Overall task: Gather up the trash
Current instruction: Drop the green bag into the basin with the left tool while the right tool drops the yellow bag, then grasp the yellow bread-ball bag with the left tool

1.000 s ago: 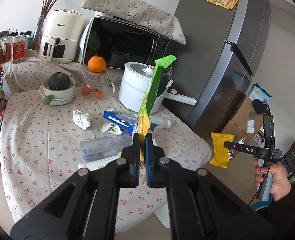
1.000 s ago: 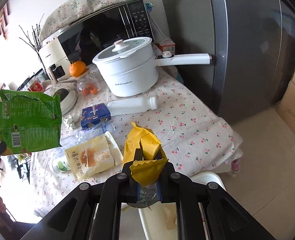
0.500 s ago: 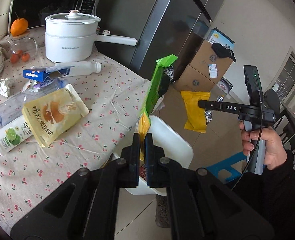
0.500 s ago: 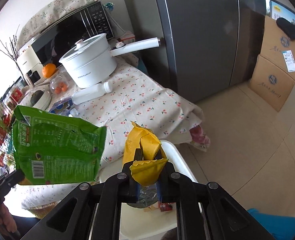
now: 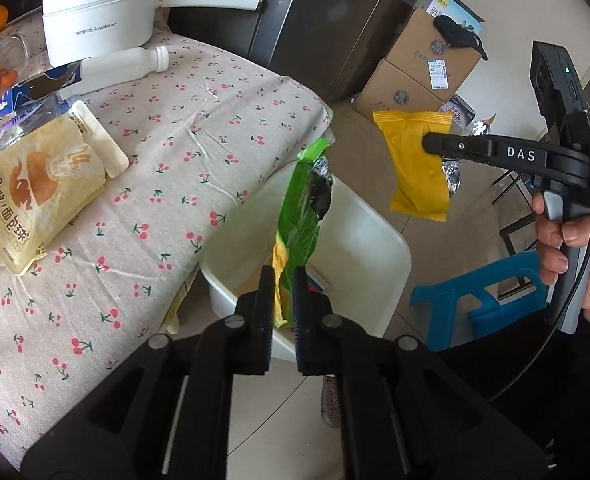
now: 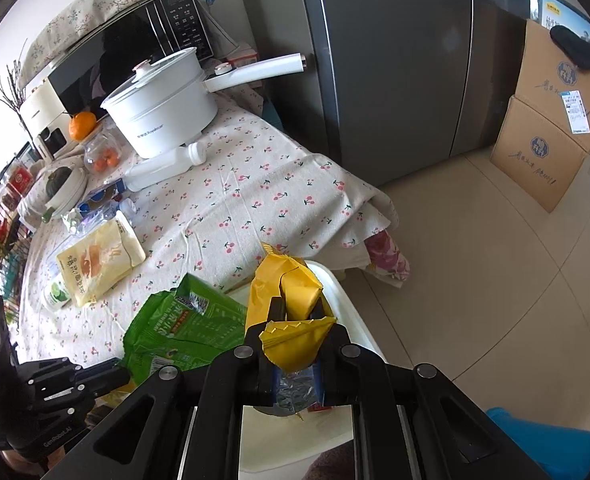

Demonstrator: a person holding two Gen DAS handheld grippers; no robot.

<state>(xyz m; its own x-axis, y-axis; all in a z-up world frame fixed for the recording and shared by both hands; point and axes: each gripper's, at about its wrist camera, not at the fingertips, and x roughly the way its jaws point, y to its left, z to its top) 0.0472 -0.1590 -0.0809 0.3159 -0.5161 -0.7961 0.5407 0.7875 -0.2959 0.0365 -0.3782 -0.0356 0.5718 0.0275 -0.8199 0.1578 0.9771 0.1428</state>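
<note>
My left gripper (image 5: 284, 280) is shut on a green snack bag (image 5: 301, 216) and holds it over the white bin (image 5: 379, 248) beside the table. The bag also shows in the right wrist view (image 6: 183, 328). My right gripper (image 6: 295, 308) is shut on a yellow wrapper (image 6: 295, 344), held above the same bin (image 6: 355, 320). In the left wrist view the yellow wrapper (image 5: 419, 164) hangs from the right gripper to the right of the bin. A beige snack pouch (image 5: 35, 184), a white bottle (image 5: 123, 68) and a blue carton (image 5: 35, 88) lie on the table.
A cherry-print tablecloth (image 5: 183, 140) covers the table, with a white pot (image 5: 103, 4), an orange (image 6: 82, 125) and a microwave (image 6: 135, 40) at the back. A grey fridge (image 6: 395, 60), cardboard boxes (image 6: 547, 132) and a blue stool (image 5: 479, 300) stand around the bin.
Both grippers have swung away from the table toward the white bin. The green bag has come down over the bin's opening. The yellow wrapper now hangs closer to the bin.
</note>
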